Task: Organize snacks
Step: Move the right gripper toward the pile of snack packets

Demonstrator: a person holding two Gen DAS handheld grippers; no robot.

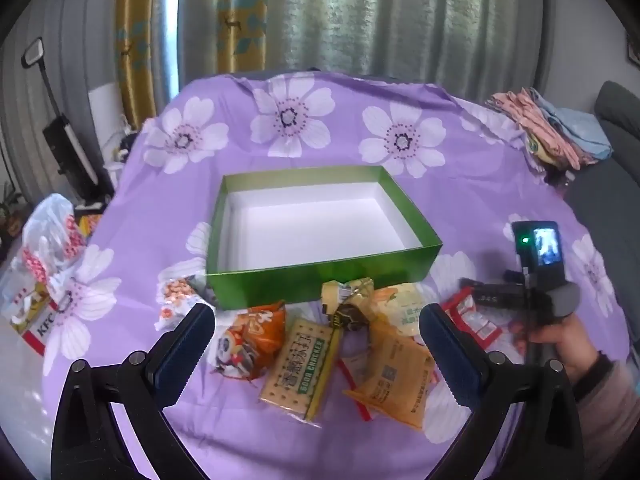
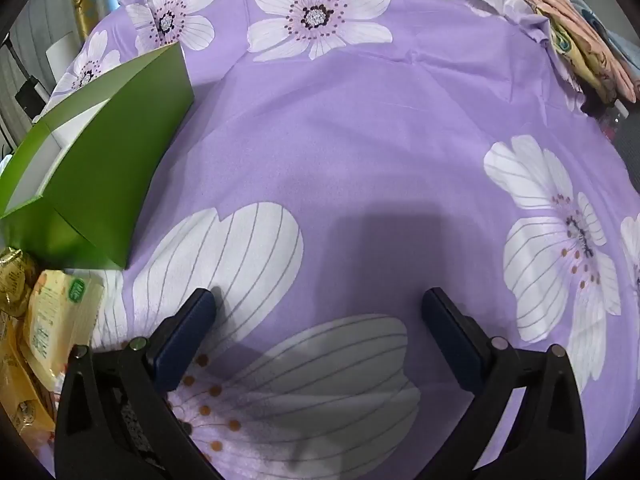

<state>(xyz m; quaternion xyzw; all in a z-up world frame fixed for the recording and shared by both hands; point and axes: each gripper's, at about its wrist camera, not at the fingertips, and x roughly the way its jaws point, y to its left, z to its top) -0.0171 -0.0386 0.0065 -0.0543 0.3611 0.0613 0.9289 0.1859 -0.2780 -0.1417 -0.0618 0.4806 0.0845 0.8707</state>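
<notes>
Both grippers held wide apart over the purple floral cloth (image 2: 360, 128), nothing between the fingers.

The left gripper (image 1: 316, 336) hovered above the snack packets, soda cracker pack (image 1: 300, 372) at lower centre; the right gripper (image 2: 320, 320) pointed steeply down at bare cloth. Right hand (image 1: 568, 344) partly cut off at the lower right. The green box (image 1: 320, 284), centre frame, was empty; packets lay just before it.
</notes>
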